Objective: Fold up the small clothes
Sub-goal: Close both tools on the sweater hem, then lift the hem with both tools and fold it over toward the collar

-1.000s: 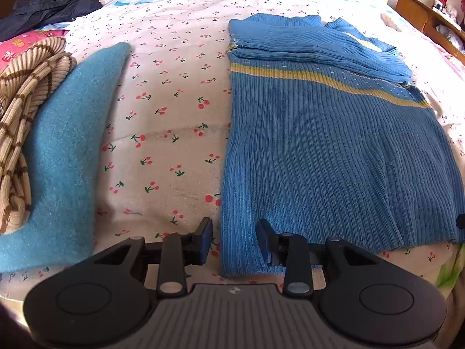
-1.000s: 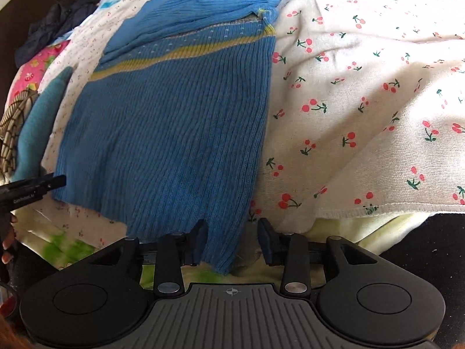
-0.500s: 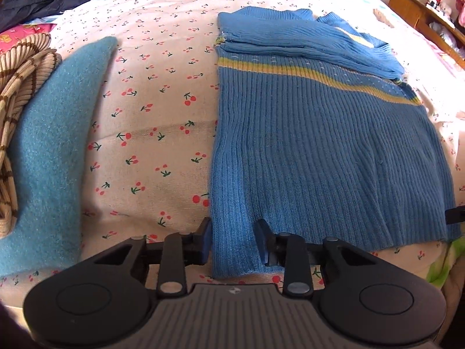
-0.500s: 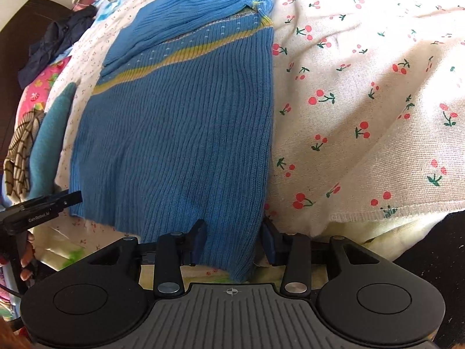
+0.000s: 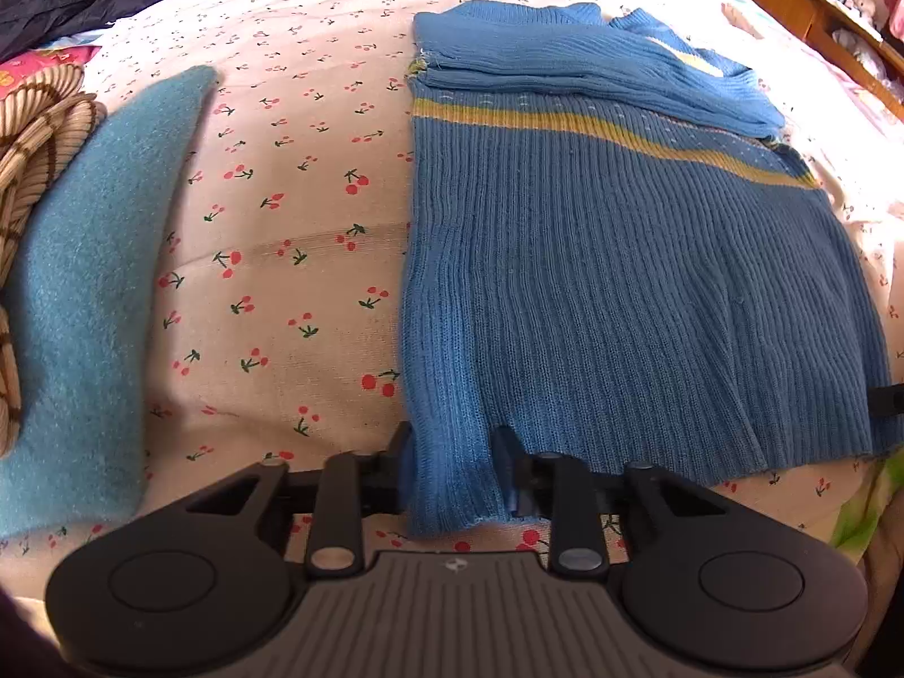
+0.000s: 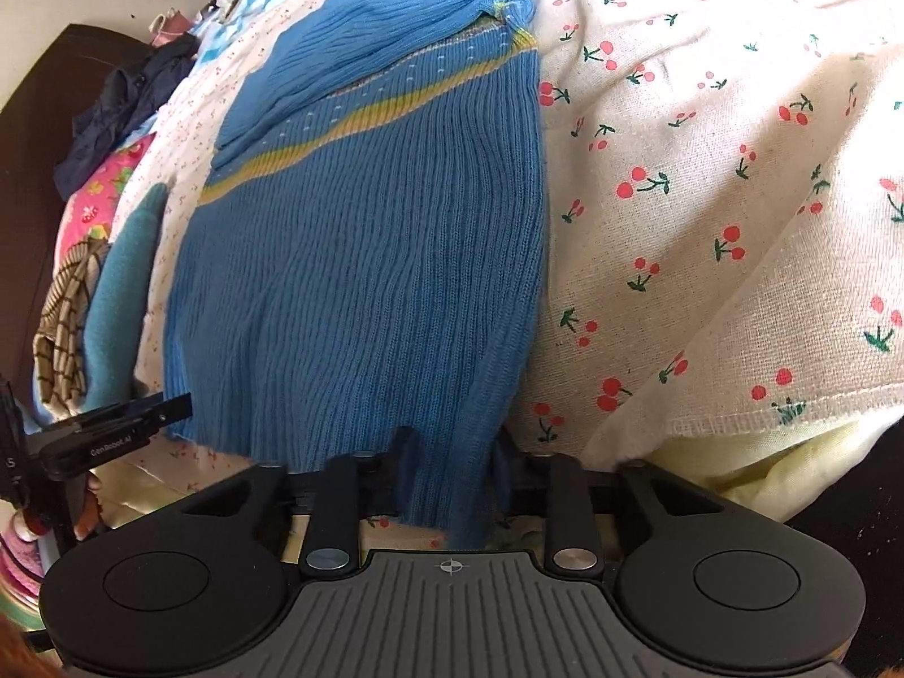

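Tongs left (image 5: 455, 466), right (image 6: 449, 472) closing on sweater (image 5: 593, 282) hem corners.

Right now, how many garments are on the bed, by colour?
Blue ribbed sweater with yellow stripe: 1
Teal fuzzy garment: 1
Brown-and-cream striped garment: 1
Dark navy garment: 1
Total: 4
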`<state>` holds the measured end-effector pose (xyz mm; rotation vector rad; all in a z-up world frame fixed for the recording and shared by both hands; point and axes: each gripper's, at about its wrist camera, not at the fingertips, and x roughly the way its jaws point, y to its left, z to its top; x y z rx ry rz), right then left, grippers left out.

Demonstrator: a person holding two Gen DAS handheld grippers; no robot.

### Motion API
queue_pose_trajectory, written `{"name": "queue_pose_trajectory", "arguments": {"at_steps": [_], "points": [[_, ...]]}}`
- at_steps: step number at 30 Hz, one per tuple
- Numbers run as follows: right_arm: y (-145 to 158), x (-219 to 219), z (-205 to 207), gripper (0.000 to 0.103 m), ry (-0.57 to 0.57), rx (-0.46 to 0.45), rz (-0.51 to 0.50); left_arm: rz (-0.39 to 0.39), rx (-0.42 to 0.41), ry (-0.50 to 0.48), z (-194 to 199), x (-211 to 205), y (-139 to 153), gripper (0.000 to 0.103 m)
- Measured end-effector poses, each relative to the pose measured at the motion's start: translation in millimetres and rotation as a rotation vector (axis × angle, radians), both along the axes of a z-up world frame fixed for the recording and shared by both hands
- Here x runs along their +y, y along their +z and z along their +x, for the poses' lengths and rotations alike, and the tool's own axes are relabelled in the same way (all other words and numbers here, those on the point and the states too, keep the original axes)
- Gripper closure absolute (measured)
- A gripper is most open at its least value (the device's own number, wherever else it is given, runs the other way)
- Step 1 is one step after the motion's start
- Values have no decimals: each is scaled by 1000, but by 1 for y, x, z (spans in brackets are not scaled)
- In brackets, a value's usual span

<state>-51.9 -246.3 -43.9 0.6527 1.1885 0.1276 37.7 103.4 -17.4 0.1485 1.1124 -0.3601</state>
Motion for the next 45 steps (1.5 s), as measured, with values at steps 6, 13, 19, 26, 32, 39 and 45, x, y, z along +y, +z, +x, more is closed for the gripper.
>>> {"name": "queue_pose_trajectory", "arguments": {"at_steps": [6,13,19,26,32,39,45], "points": [[5,-6,-7,95,-36,-57,77,-98,13,64,-1,11,9,91],[16,-6,-9,96,-57,-137,160,-208,-6,100,-2,19,27,91],[27,-8,-4,96,-91,-193,211,-285,-21,121,3,22,35,92],[56,-14,17,96,-186,-363,295,-475,-61,153,33,17,54,93],[87,-41,77,96,-312,-549,276,-608,-201,155,103,-6,86,93],[76,-80,170,96,-528,-598,210,-650,-284,232,207,-39,79,93],[35,-97,221,91,-645,-457,128,-547,-272,358,254,-49,34,93]]}}
